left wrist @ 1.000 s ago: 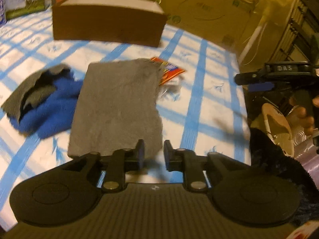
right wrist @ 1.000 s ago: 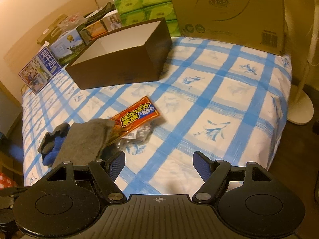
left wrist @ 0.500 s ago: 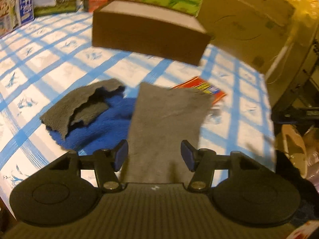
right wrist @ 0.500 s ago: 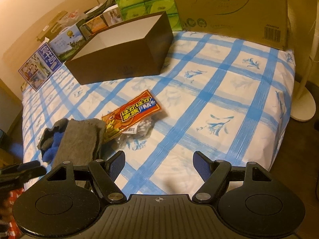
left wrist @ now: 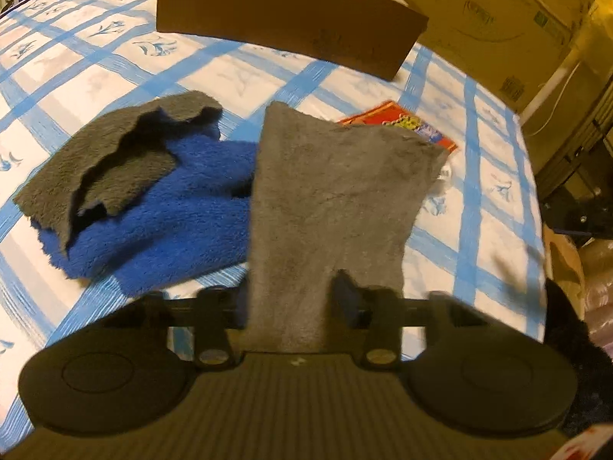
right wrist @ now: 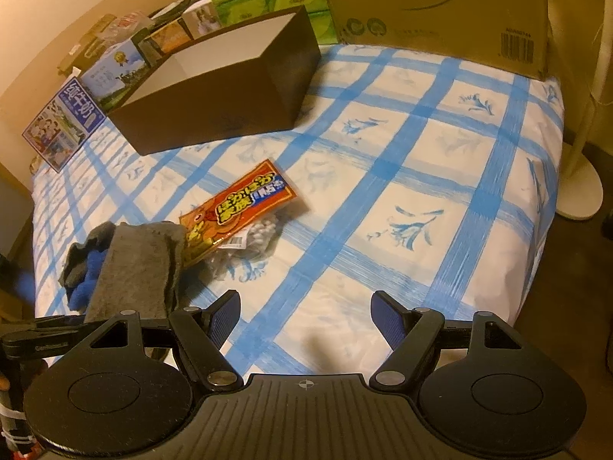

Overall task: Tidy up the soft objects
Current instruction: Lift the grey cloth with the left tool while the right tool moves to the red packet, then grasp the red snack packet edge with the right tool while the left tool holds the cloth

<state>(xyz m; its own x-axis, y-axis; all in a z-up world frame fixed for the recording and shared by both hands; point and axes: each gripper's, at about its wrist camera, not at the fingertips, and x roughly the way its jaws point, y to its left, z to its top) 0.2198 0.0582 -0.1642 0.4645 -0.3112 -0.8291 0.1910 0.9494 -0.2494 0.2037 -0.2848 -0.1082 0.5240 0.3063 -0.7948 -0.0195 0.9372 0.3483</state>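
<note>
The left gripper (left wrist: 293,299) is straddling the near end of the grey cloth (left wrist: 337,191), jaws seemingly not yet closed, though blurred. The cloth's long axis is running toward the brown box (right wrist: 226,76). The right gripper (right wrist: 306,318) is hovering wide open, holding nothing, farther off.

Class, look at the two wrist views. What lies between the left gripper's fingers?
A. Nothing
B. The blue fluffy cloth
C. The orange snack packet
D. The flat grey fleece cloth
D: the near end of the flat grey fleece cloth runs in between the left gripper fingers.
</note>
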